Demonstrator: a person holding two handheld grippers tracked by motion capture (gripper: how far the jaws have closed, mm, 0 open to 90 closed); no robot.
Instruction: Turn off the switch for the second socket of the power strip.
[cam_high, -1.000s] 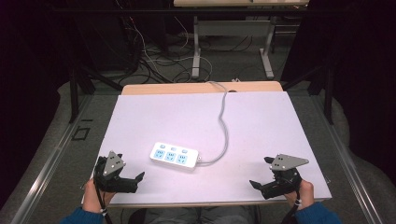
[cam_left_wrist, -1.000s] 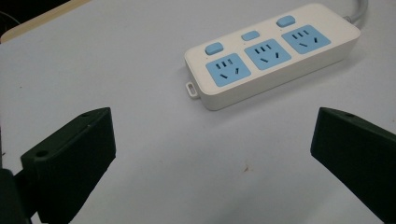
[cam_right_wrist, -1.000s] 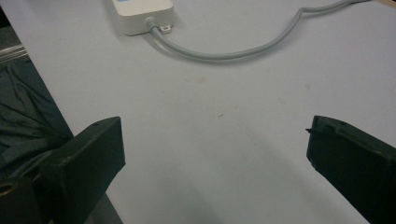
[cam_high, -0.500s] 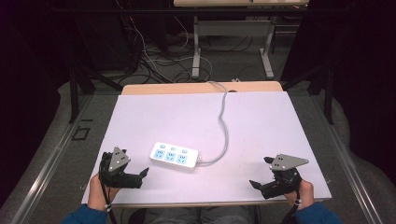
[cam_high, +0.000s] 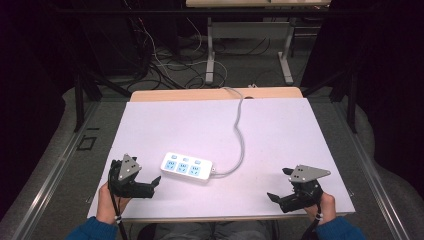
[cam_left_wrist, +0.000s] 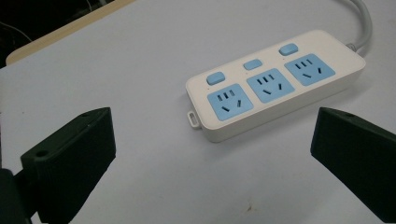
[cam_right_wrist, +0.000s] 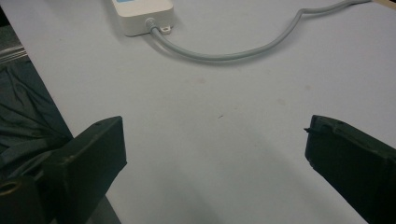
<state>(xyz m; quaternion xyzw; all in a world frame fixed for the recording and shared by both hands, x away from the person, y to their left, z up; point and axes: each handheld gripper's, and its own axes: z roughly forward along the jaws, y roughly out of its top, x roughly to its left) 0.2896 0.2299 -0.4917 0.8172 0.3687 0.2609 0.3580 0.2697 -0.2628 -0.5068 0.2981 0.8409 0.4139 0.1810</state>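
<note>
Dark floor, tangled cables and grey desk legs lie behind a pale lilac table (cam_high: 280, 135) that carries one object. That white power strip (cam_high: 186, 167) lies flat near the front edge, left of centre, its three blue sockets and three blue switches facing up. From its right end a grey cord (cam_high: 240, 131) loops toward four o'clock, then runs up to twelve o'clock and off the far edge.

At about eight o'clock from the strip hovers the left gripper (cam_high: 150, 186), near it but not touching, jaws spread wide and empty. The left gripper view has the strip (cam_left_wrist: 275, 84) lying between and beyond the two black jaws, angled across their line instead of square to it, with a small mounting tab at the near end. The right gripper (cam_high: 274, 198) sits well apart at about four o'clock from the strip, near the front right corner, also spread open and holding nothing; the right gripper view looks across bare table toward the strip's cord end (cam_right_wrist: 144, 14).

Judging from this, the left gripper is lining up on the strip. The slanted approach is the main risk: closing across a corner could spin the smooth casing or skid it over the table. A low jaw could also press a switch. Lifting it could tighten the cord loop and drag on the strip, with the right gripper too far off to steady it.
</note>
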